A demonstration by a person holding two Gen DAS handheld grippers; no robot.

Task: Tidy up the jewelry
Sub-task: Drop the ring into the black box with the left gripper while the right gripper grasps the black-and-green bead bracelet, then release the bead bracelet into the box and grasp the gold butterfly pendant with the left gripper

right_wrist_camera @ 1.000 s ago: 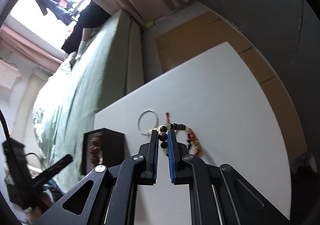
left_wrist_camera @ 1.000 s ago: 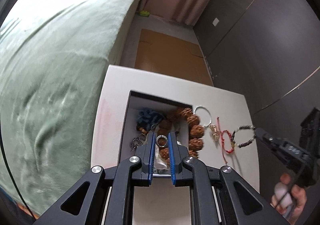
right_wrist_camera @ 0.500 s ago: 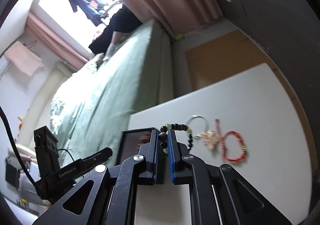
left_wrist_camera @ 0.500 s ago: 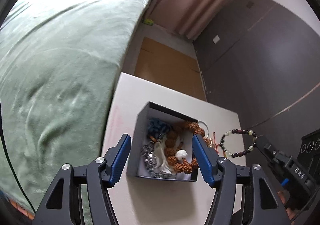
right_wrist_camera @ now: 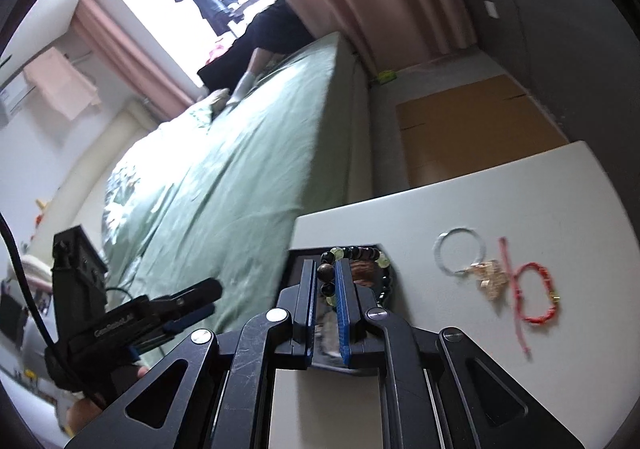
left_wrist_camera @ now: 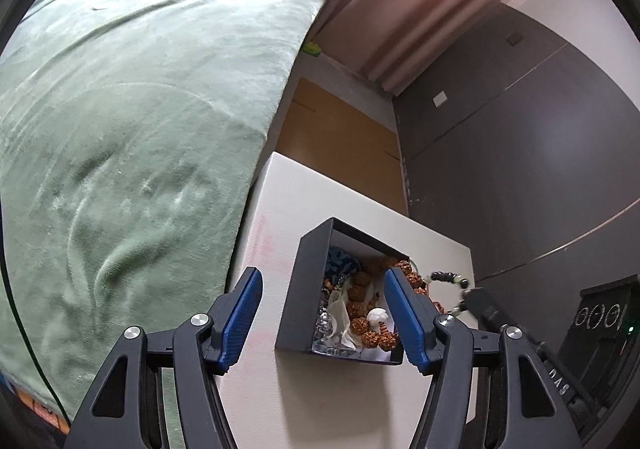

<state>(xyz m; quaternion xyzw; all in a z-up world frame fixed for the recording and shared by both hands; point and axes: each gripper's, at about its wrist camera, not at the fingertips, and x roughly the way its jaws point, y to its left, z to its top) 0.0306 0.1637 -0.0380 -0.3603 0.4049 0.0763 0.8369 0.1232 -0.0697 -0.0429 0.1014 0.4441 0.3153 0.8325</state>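
Beads of a dark-and-pale-green bracelet (right_wrist_camera: 352, 269) sit pinched between the blue pads of the right gripper (right_wrist_camera: 327, 289), which is clamped on it and holds it in the air over the right-hand edge of a black jewelry box (left_wrist_camera: 298, 289). From the left wrist view the same bracelet (left_wrist_camera: 448, 281) hangs just past the box's right wall, off the tip of the right gripper. The left gripper (left_wrist_camera: 322, 313) is spread wide, its fingers standing on either side of the box without touching it and gripping nothing. Inside the box lie brown seed beads (left_wrist_camera: 364, 313), a blue cord piece (left_wrist_camera: 340, 263) and silvery bits. The box stands on a white table (right_wrist_camera: 520, 201), where a thin silver ring bangle (right_wrist_camera: 460, 251), a gold charm (right_wrist_camera: 490, 277) and a red cord bracelet (right_wrist_camera: 536, 293) lie side by side, well apart from the box. A green bed (left_wrist_camera: 140, 109) runs alongside the table.
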